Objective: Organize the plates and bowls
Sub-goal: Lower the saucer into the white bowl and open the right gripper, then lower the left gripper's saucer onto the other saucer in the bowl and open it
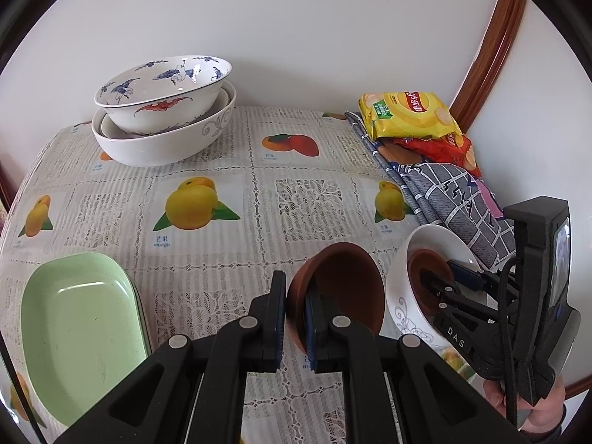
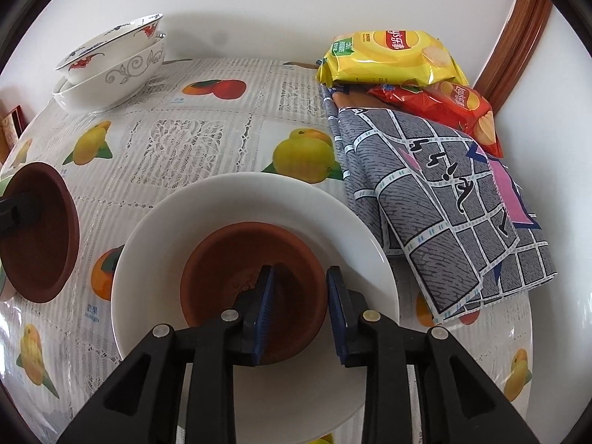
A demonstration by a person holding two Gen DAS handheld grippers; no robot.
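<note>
Two brown bowls (image 1: 335, 288), three white bowls (image 1: 162, 137)

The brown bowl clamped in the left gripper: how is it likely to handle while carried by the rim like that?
The brown bowl looks like matte clay, so it probably grips well between the left gripper pads. It hangs tilted from one rim edge, so it may swing or pivot. Likely brittle: a knock against the white bowl beside it could chip it.

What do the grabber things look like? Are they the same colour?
Yes, both are black plastic. The left gripper and right gripper each have two flat fingers with dark blue ridged pads and round silver rivets. The left camera shows the right one carrying white "DAS" lettering, a black cable and a small screen.
</note>
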